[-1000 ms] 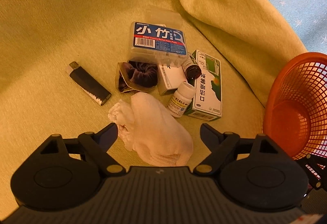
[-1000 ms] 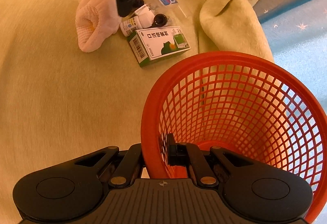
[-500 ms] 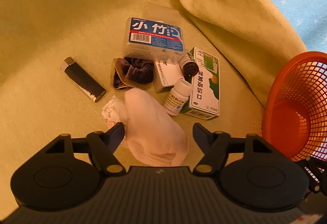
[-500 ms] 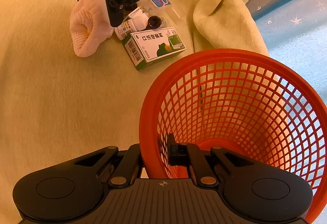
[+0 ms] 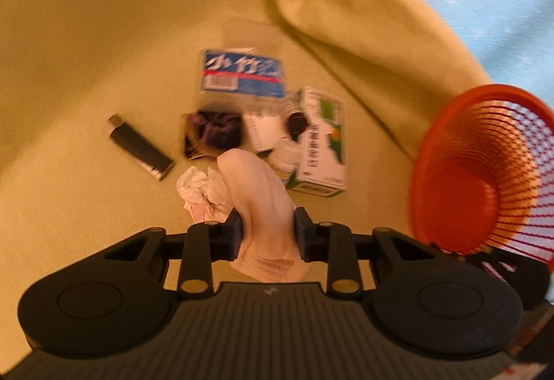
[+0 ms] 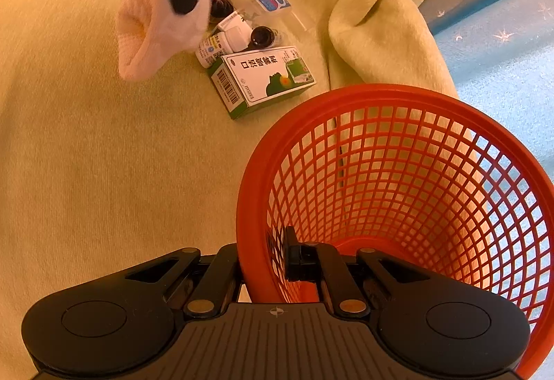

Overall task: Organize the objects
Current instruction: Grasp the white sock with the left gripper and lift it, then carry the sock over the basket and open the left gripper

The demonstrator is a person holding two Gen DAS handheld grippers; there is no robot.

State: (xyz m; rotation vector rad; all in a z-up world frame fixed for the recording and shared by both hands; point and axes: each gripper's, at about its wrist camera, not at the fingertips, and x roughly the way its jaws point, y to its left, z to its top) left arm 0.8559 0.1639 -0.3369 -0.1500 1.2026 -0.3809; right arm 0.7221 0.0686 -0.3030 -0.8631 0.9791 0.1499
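Pale knitted sock [image 5: 266, 206] pinched between both pads of left gripper [image 5: 267, 234], its cuff end toward the camera, toe reaching toward the clutter. Crumpled white tissue [image 5: 199, 193] just beside the sock, on yellow-green blanket [image 5: 86, 16]. Beyond: black lighter [image 5: 140, 147] lying apart; dark purple scrunchie [image 5: 213, 134]; blue-labelled clear plastic box [image 5: 242, 75]; green-and-white carton [image 6: 265, 80]; white pill bottle [image 6: 211, 49] and brown bottle [image 6: 261, 36], both touching the carton's far side. All near the blanket's folded edge, blue surface [image 6: 502, 68] past it. Red mesh basket [image 6: 398, 103] tilted on its side, mouth toward the clutter. Right gripper [image 6: 265, 264] clamped on basket rim, one finger outside the wall, one inside. Left-wrist view motion-blurred; fine print unreadable.
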